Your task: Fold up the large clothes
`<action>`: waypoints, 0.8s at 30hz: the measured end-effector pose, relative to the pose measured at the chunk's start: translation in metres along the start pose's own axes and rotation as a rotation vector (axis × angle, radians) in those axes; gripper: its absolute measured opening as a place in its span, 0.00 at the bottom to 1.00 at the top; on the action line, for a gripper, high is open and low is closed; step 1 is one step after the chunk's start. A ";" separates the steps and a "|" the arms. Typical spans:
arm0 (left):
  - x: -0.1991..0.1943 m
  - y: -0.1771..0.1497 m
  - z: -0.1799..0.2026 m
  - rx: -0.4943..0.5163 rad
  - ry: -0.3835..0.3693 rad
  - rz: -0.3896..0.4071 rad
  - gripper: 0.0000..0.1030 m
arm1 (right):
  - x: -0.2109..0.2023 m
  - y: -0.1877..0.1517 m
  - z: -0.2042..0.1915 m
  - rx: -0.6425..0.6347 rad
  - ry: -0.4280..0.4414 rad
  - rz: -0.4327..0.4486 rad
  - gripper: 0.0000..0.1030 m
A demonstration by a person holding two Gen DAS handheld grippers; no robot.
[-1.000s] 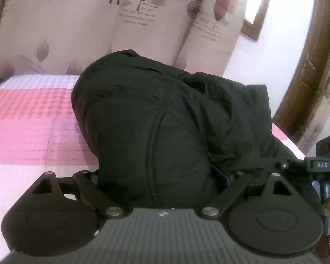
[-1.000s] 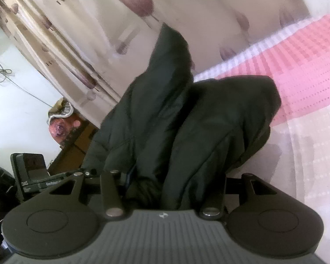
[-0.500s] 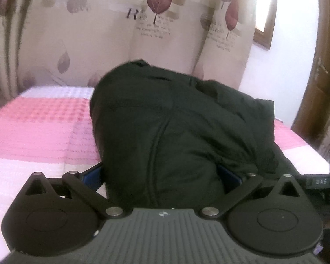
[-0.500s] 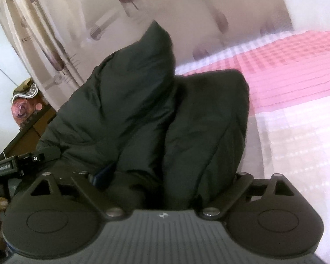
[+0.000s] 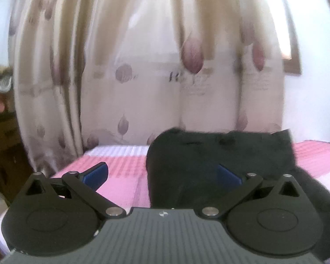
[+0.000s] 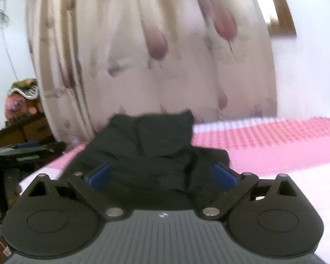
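Both grippers have let go of the black jacket (image 5: pixel 209 167) and drawn back from it; it now lies bundled on the pink checked bed (image 6: pixel 275 145). Left gripper (image 5: pixel 162 173) fingers stand wide apart and empty. Right gripper (image 6: pixel 162 173) fingers are opening, clear of the cloth. Curtain (image 5: pixel 143 66) lettering is blurred, unreadable.

We see the jacket (image 5: pixel 209 165) lying on the bed (image 5: pixel 125 171), curtain (image 5: pixel 143 88) behind it; cabinet (image 6: pixel 22 129) left of bed w/ stuff on top.
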State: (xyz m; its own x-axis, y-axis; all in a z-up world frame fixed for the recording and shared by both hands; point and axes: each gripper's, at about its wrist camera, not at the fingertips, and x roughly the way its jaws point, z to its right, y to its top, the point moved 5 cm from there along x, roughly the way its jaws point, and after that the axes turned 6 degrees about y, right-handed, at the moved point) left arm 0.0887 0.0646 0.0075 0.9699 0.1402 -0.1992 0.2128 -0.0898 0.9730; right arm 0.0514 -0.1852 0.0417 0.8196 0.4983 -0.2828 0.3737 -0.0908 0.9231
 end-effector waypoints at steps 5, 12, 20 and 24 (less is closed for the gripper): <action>-0.036 0.025 0.002 -0.001 0.039 0.084 1.00 | -0.020 0.008 -0.024 -0.007 0.048 0.031 0.97; -0.072 0.046 -0.007 -0.138 0.165 0.146 1.00 | -0.037 0.007 -0.037 -0.043 -0.076 0.038 0.99; -0.073 0.042 0.003 -0.095 0.096 0.104 1.00 | -0.041 -0.001 -0.040 -0.067 -0.134 0.016 0.99; -0.071 0.033 0.012 -0.049 0.052 0.084 1.00 | -0.039 -0.003 -0.042 -0.064 -0.125 0.001 0.99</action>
State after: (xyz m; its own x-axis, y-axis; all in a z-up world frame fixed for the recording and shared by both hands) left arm 0.0284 0.0394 0.0520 0.9764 0.1850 -0.1112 0.1233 -0.0556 0.9908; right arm 0.0005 -0.1682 0.0605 0.8691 0.3869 -0.3082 0.3475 -0.0342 0.9371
